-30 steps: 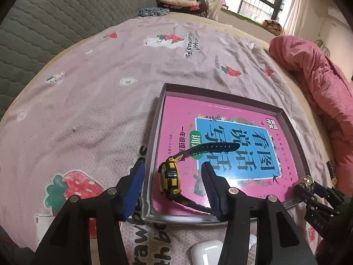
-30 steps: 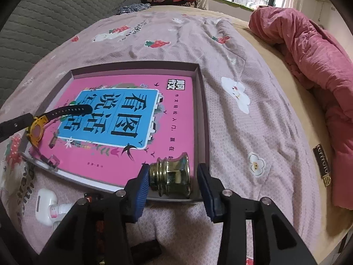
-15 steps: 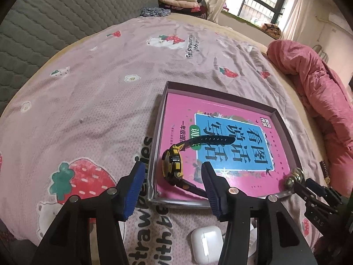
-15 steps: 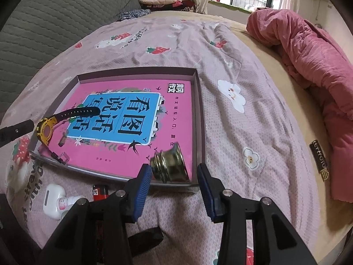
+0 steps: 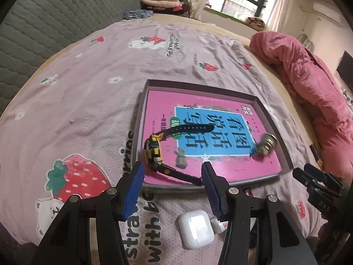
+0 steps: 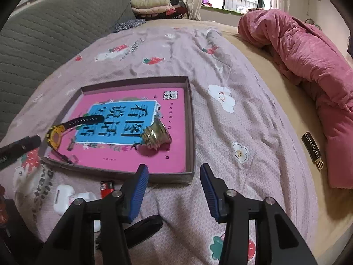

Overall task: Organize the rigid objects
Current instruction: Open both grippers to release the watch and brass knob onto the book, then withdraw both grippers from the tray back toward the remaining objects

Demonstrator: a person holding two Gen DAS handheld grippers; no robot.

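Bedspread [image 6: 220, 66] is carrying my tray [image 6: 190, 119], watch [image 5: 154, 150] and brass bell [image 6: 155, 133] lying inside; both grippers [image 5: 172, 176] [image 6: 174, 176] are hanging open, the right's jaws just widening, empty.

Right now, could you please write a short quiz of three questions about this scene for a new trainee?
1. True or false: the brass bell lies inside the shallow box, on the pink book.
2. Which item is outside the box? A) yellow watch B) white earbud case C) brass bell
3. Fill in: the jaws of the right gripper are ____, with nothing between them.

Key: 1 true; 2 B; 3 open
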